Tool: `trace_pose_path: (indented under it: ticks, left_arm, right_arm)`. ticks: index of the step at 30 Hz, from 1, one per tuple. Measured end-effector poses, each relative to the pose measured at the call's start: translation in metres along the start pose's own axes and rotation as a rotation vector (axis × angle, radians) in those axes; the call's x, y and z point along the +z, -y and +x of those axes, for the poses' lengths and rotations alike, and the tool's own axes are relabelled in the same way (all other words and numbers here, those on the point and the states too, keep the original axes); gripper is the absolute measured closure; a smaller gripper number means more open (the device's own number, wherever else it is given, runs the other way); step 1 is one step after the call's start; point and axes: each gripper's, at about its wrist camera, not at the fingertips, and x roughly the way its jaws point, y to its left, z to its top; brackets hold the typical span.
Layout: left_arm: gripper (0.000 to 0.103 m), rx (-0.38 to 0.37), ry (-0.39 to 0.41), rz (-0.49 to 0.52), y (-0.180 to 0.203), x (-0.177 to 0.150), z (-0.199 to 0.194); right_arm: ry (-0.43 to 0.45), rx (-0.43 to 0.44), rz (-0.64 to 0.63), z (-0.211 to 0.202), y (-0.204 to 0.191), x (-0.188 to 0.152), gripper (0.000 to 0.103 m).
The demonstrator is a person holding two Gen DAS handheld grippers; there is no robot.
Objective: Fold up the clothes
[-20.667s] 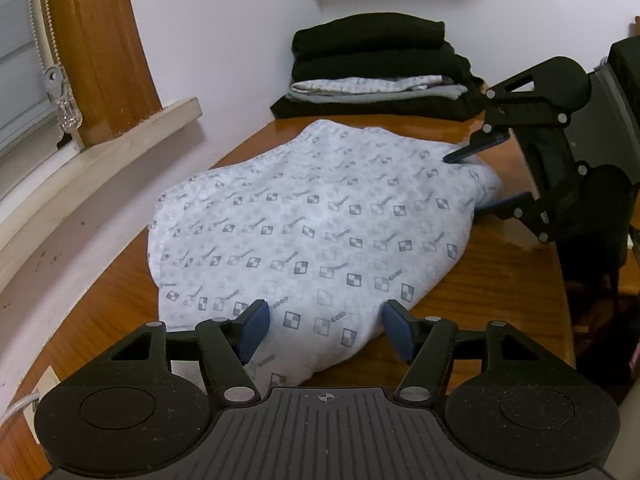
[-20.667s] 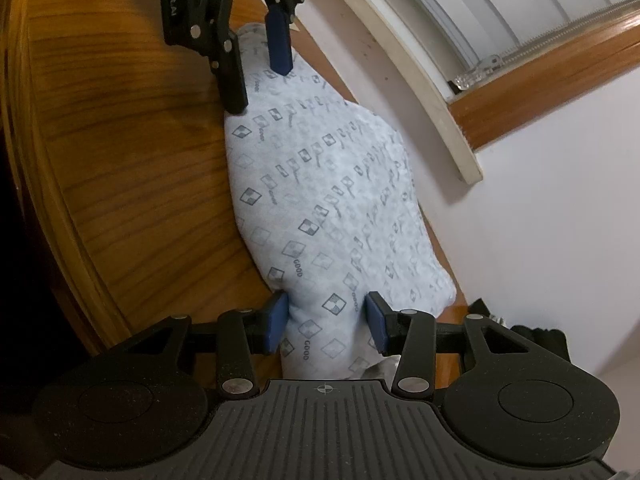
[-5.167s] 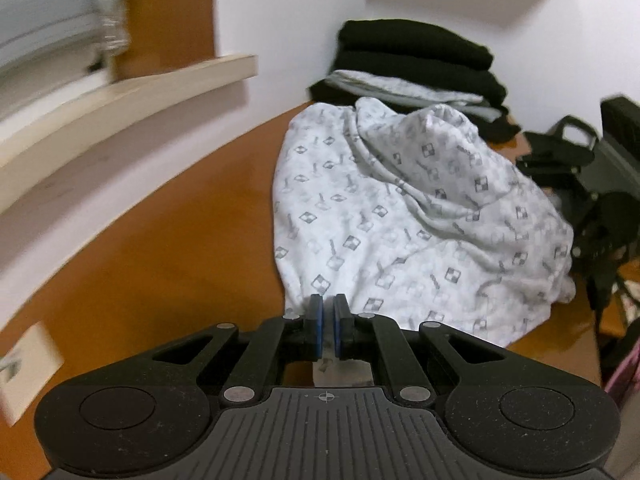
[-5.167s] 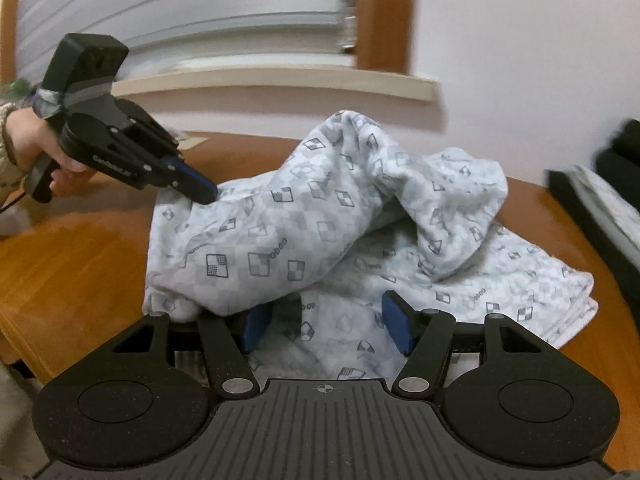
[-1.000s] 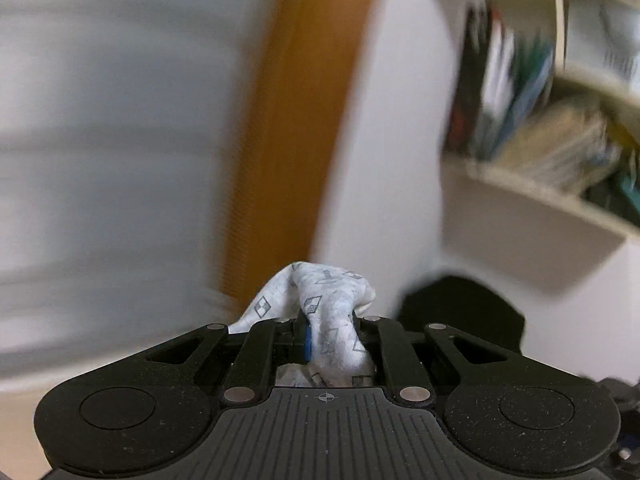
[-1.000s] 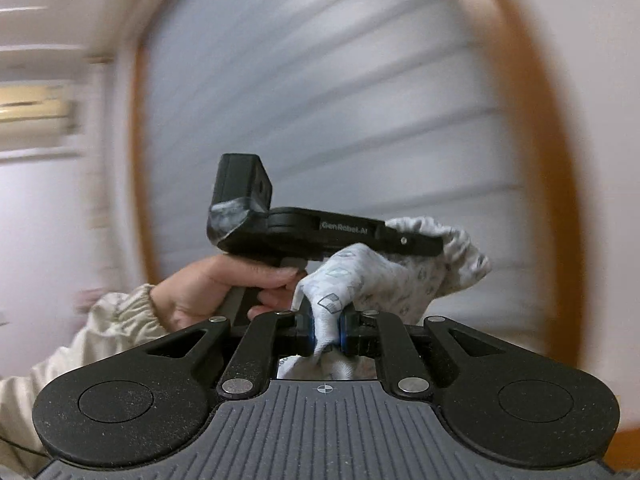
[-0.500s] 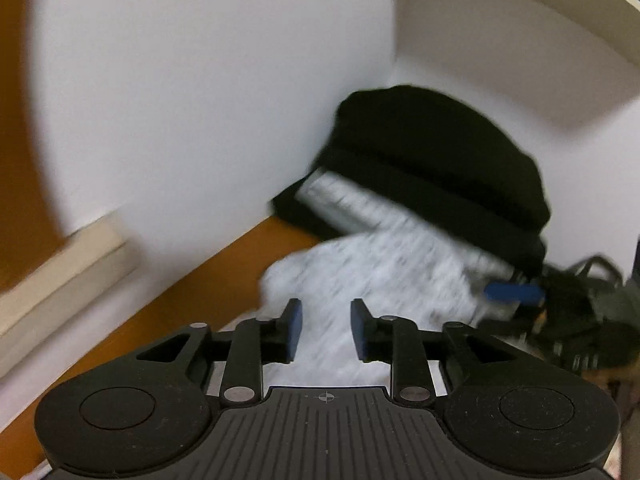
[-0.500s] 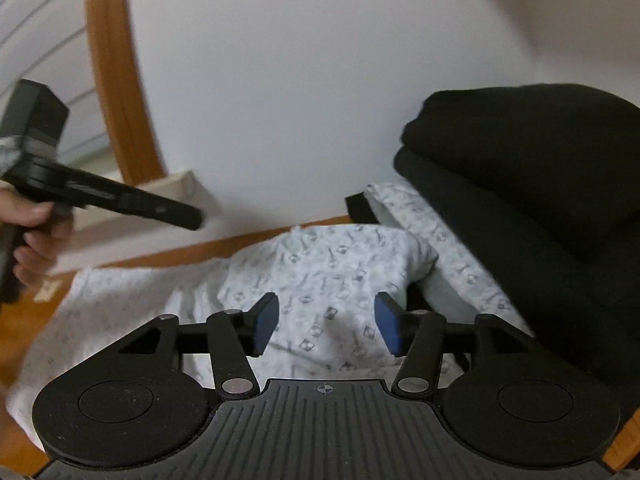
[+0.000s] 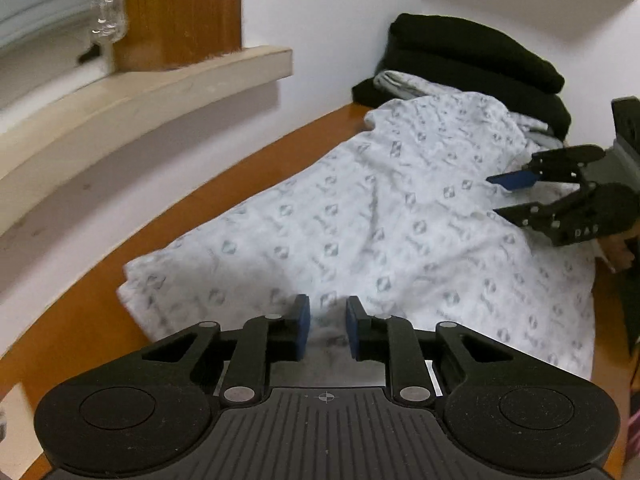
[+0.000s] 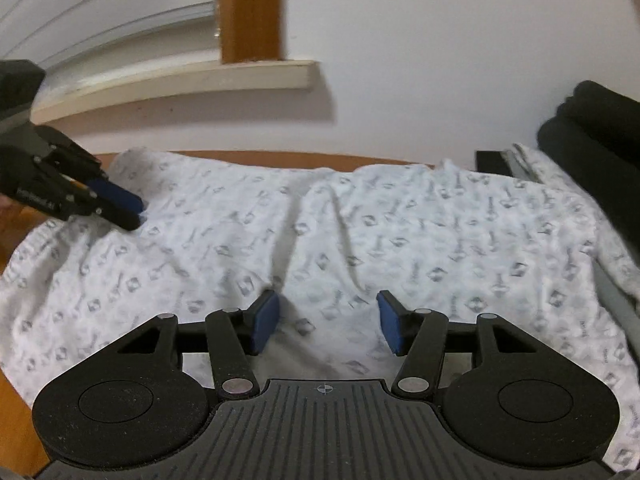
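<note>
On the wooden table (image 9: pixel 100 308), a white patterned garment (image 9: pixel 400 220) is spread flat.
At its left end the left gripper (image 9: pixel 327 326) is seen with jaws narrowly parted and closing, cloth lying between the pads, unpinched; at the right the right gripper (image 10: pixel 327 322) is held about half open, nothing gripped; beyond, folded dark clothes (image 9: pixel 472 60) are stacked against the wall.

No lettering reads clearly: pale marks on the side of the right hand-held gripper (image 9: pixel 516 196) are blurred (perhaps three letters), and the print on the white patterned garment (image 10: pixel 360 240) stays illegible.
</note>
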Motion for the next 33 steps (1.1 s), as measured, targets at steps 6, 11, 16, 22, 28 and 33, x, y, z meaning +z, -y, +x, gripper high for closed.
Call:
trace_pose_path:
  ticks: [6,11,16,22,28,33]
  left_arm:
    - [0.081,0.007,0.003,-0.042,-0.035,-0.042,-0.057]
    - [0.081,0.061,-0.009,-0.107,-0.067,-0.094,-0.118]
    - [0.082,0.118,0.003,-0.169,-0.087,-0.131,-0.159]
    - [0.081,0.165,-0.007,-0.159,-0.082,-0.131,-0.167]
    - [0.072,0.166,0.055,-0.140,-0.064,-0.099,-0.154]
    - [0.054,0.108,0.144,-0.136,-0.050,-0.068,-0.125]
  right_arm:
    - [-0.010,0.076,-0.033,0.004,-0.055,0.000,0.048]
    - [-0.024,0.215,-0.120,0.008,-0.134,0.005,0.047]
    - [-0.005,0.282,-0.139,0.005,-0.154,0.010,0.051]
    - [-0.009,0.035,-0.038,-0.005,-0.058,-0.003,0.073]
    - [0.011,-0.002,0.039,-0.024,-0.014,-0.007,0.064]
    - [0.036,0.076,0.084,0.000,-0.016,0.023,0.048]
